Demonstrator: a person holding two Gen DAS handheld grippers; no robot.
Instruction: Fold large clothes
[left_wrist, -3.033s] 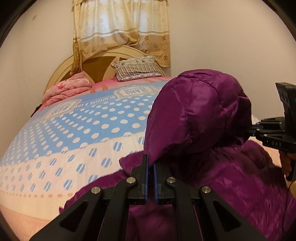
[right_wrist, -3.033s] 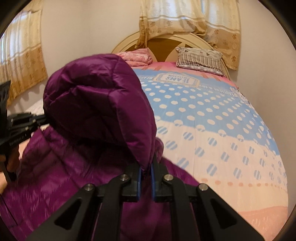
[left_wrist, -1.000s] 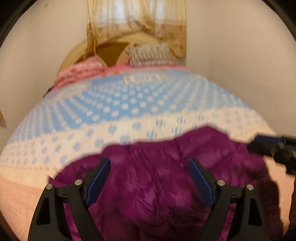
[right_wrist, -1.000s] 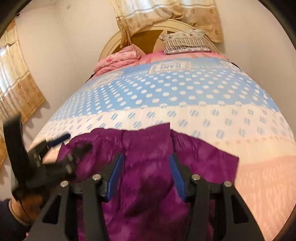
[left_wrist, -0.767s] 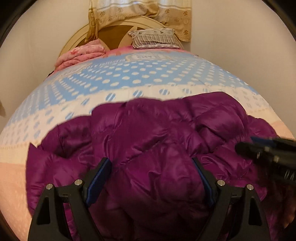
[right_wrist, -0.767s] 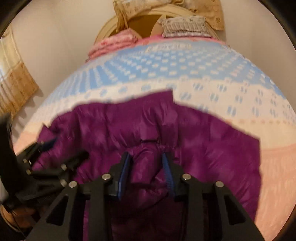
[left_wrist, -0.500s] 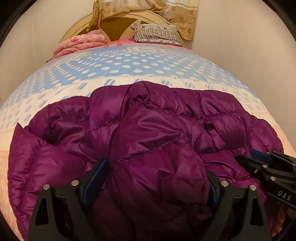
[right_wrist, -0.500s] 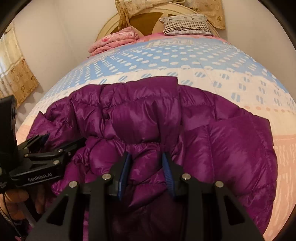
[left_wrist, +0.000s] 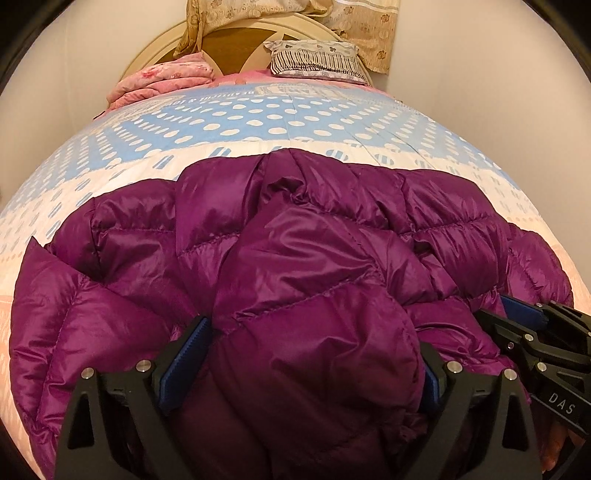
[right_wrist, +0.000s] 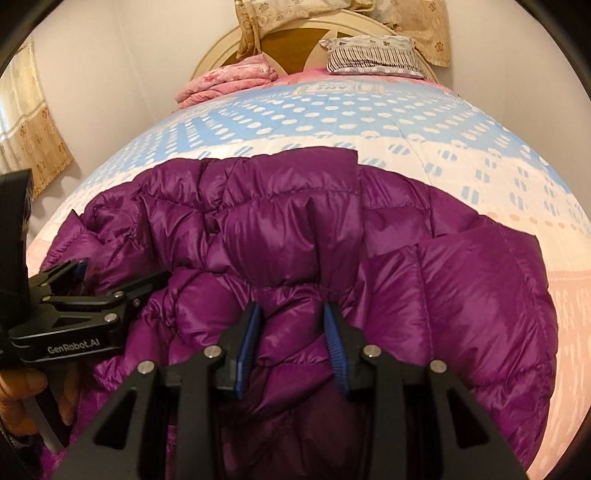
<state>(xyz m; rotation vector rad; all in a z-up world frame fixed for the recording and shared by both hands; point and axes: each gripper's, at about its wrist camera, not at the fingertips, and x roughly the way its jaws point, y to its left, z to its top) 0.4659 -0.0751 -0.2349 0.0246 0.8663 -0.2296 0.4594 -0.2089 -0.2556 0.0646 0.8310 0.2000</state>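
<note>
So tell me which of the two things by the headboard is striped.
The pillow on the right: grey-and-white stripes with a frilled edge. The folded blanket left of it is pink and floral.

Both cameras sit low at the foot of the bed (left_wrist: 258, 122), each riding on its own gripper and tilted down along its fingers toward the headboard (left_wrist: 225, 40). They hang very close over the purple jacket (left_wrist: 295, 280), which fills the lower half of each view. The left wrist view catches the right gripper (left_wrist: 517, 317) at its right edge; the right wrist view catches the left gripper (right_wrist: 110, 280) at its left edge. Both share the jacket, the dotted bedspread, the striped pillow (right_wrist: 373, 53) and what looks like folded pink bedding (right_wrist: 225, 83).
</note>
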